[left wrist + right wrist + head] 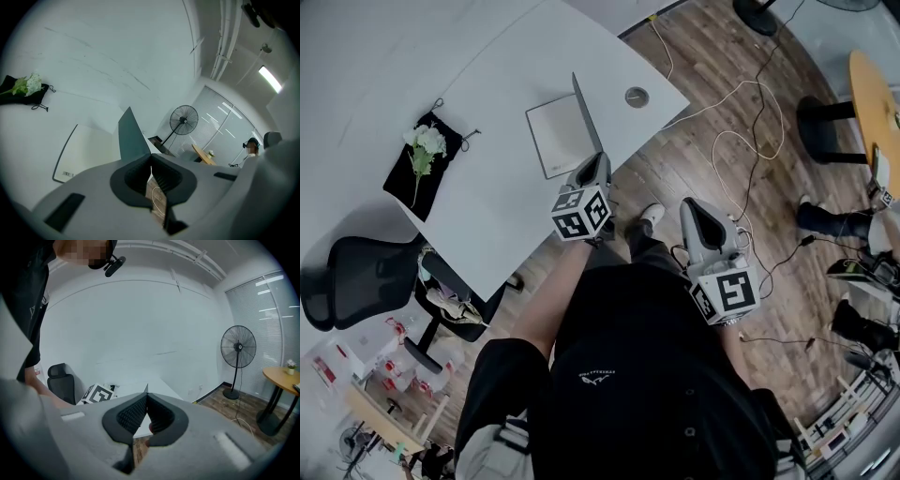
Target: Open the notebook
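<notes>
The task looks roughly half done: the notebook [553, 136] lies on the white table [487, 206] near its right, near edge. Its cover [588, 111] is already raised to about upright over a bare white page and has yet to be swung over to the right and laid flat. The left gripper [600, 157] has its jaws pressed together at the cover's near edge and appears to pinch it. The right gripper [690, 204] hangs off the table over the wood floor, jaws together on nothing. The notebook's long axis runs near to far, with the spine on its right side, so the cover opens rightward.
</notes>
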`<action>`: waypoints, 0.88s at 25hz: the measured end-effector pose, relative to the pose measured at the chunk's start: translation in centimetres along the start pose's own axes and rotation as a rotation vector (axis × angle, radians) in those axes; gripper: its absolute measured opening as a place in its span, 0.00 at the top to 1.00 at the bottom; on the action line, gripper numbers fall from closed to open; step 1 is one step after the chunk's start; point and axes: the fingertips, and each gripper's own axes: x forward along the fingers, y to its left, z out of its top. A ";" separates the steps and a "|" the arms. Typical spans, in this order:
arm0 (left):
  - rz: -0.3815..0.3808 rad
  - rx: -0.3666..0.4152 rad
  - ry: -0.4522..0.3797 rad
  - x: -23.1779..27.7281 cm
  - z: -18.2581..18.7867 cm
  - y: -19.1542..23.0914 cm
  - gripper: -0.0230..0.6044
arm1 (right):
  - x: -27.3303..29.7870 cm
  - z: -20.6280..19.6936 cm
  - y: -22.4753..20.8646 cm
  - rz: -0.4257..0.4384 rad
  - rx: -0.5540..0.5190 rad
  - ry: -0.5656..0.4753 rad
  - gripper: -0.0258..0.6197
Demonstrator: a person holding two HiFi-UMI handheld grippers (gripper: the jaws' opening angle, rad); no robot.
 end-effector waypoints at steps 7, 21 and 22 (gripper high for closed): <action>-0.007 0.014 0.019 1.0 -0.5 -1.0 0.95 | 0.0 0.2 -1.5 -0.003 0.002 -0.009 0.95; 0.045 0.026 0.040 3.3 -1.7 -2.8 0.95 | 0.1 1.4 -6.0 0.034 -0.005 -0.033 0.95; 0.051 0.027 0.040 3.5 -1.8 -2.9 0.95 | -0.1 1.4 -6.3 0.038 -0.004 -0.034 0.95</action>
